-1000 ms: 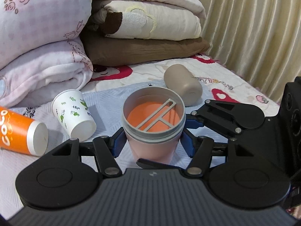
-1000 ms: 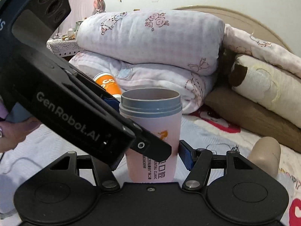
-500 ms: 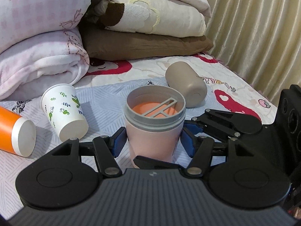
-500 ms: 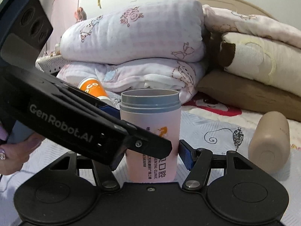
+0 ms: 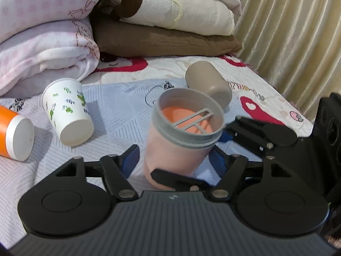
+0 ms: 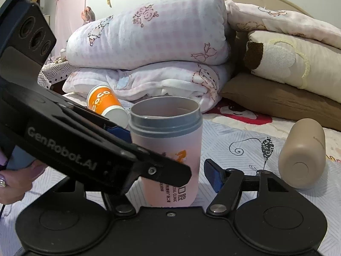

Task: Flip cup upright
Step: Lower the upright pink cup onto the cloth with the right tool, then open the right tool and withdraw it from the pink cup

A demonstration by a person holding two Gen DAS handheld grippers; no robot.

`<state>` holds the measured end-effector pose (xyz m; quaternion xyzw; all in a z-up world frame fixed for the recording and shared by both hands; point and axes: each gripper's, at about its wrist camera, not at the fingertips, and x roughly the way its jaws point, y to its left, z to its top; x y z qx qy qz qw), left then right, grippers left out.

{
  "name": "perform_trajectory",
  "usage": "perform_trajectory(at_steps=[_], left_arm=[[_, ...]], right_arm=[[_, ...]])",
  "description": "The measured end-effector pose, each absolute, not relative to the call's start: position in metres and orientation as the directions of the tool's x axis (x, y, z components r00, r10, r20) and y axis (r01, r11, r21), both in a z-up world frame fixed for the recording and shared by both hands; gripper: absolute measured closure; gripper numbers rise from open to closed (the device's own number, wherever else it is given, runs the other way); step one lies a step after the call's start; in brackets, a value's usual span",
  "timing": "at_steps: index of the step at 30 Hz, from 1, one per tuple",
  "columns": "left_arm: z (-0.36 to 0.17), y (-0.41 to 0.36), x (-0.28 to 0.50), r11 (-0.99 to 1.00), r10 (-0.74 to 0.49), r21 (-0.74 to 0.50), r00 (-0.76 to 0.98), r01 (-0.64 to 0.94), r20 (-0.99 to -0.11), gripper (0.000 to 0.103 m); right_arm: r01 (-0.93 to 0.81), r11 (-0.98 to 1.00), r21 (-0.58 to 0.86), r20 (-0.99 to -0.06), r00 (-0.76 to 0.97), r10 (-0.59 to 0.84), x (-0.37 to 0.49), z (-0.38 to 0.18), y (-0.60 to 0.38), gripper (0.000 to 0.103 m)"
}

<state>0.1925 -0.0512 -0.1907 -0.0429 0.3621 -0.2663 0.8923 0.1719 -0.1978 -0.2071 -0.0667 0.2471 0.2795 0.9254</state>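
A pink cup point(image 5: 177, 147) with a grey rim and a strainer inside stands mouth up on the bed, leaning a little to the right in the left wrist view. It also shows in the right wrist view point(image 6: 170, 149). My left gripper point(image 5: 173, 160) is open, its blue pads on either side of the cup with gaps. My right gripper point(image 6: 168, 170) is open around the same cup; its left finger is hidden behind the left gripper's body point(image 6: 74, 145).
A white leaf-print paper cup point(image 5: 67, 111), an orange paper cup point(image 5: 15, 134) and a tan bottle point(image 5: 210, 84) lie on their sides on the bed sheet point(image 5: 119, 115). Folded blankets point(image 6: 149, 49) and pillows are stacked behind. A curtain point(image 5: 298, 32) hangs at right.
Both grippers' pads have opened away from the pink cup. The left wrist view has risen and tilted, and the cup now leans a little.
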Motion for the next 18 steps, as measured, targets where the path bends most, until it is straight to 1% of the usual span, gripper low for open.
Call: perform_trajectory(at_steps=[3, 9, 11, 12, 15, 18], left_arm=[[-0.193, -0.047, 0.190, 0.860, -0.503, -0.286, 0.608, 0.423, -0.614, 0.030], [-0.190, -0.043, 0.185, 0.859, -0.507, -0.302, 0.609, 0.412, -0.610, 0.030], [-0.187, -0.042, 0.182, 0.860, -0.504, -0.301, 0.597, 0.412, -0.624, 0.030], [-0.186, -0.042, 0.179, 0.870, -0.486, -0.289, 0.599, 0.400, -0.636, 0.030], [-0.181, -0.042, 0.166, 0.898, -0.433, -0.248, 0.626, 0.364, -0.649, 0.029], [-0.172, -0.043, 0.152, 0.927, -0.359, -0.176, 0.655, 0.330, -0.665, 0.029]], right_arm=[[-0.550, 0.835, -0.036, -0.489, 0.738, 0.465, 0.168, -0.206, -0.195, 0.028], [-0.544, 0.839, -0.014, -0.494, 0.733, 0.468, 0.168, -0.204, -0.199, 0.028], [-0.542, 0.840, -0.016, -0.496, 0.734, 0.463, 0.166, -0.202, -0.199, 0.025], [-0.546, 0.837, -0.022, -0.503, 0.730, 0.463, 0.165, -0.201, -0.199, 0.022], [-0.565, 0.823, -0.049, -0.525, 0.716, 0.460, 0.162, -0.200, -0.197, 0.019], [-0.569, 0.820, -0.055, -0.542, 0.707, 0.454, 0.156, -0.196, -0.195, 0.019]])
